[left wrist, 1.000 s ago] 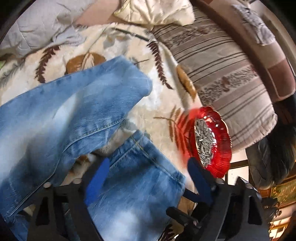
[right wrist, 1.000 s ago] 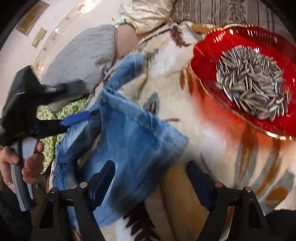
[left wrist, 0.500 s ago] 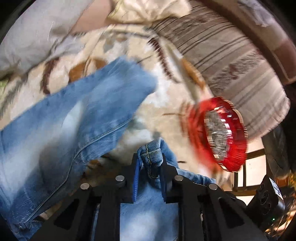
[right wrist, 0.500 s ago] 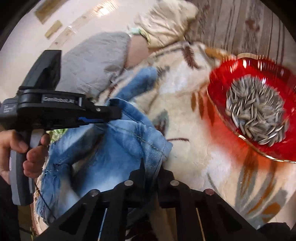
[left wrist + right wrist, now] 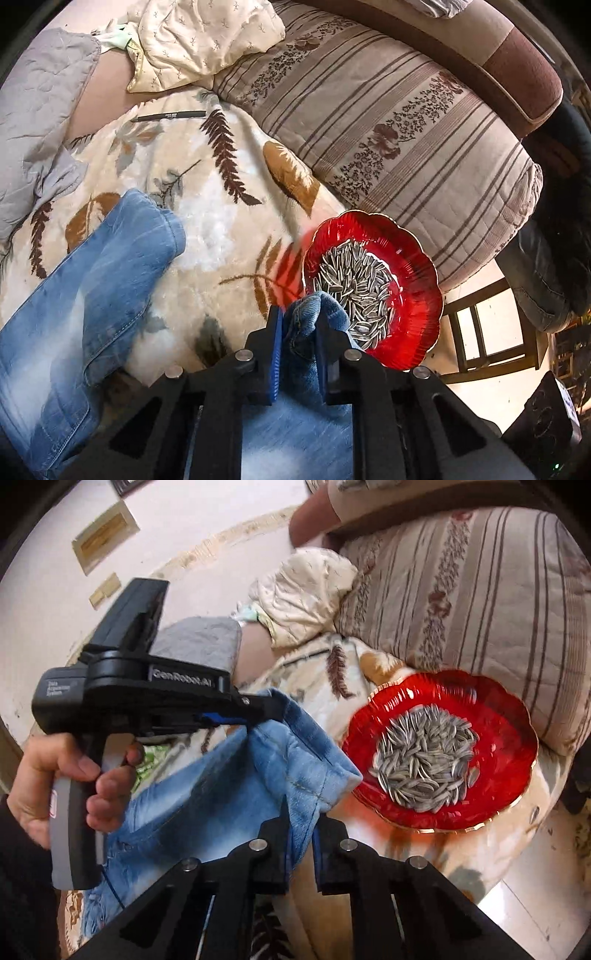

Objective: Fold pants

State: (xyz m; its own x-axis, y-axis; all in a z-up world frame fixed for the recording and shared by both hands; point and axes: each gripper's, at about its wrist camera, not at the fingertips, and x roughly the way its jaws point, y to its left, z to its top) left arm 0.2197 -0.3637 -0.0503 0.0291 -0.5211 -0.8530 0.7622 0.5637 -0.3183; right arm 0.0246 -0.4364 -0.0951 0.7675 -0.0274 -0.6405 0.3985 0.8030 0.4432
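Note:
The pants are light blue jeans [image 5: 92, 295] lying on a leaf-patterned blanket [image 5: 221, 206]. One leg lies flat at the left of the left wrist view. My left gripper [image 5: 300, 325] is shut on the hem of the other leg [image 5: 306, 314] and holds it lifted. My right gripper [image 5: 301, 819] is shut on the other corner of that same hem [image 5: 295, 775]. In the right wrist view the left gripper [image 5: 255, 716] grips the hem's far corner, and the cloth hangs stretched between the two.
A red glass dish [image 5: 417, 295] of sunflower seeds sits on the blanket close to the right of the lifted hem; it also shows in the right wrist view [image 5: 498, 738]. A striped cushion [image 5: 388, 122], a cream pillow [image 5: 199, 40], a grey quilt [image 5: 33, 103] and a pen [image 5: 170, 116] lie behind.
Both grippers went from open over the jeans leg end to shut on its hem, then lifted it off the blanket, near the red dish.

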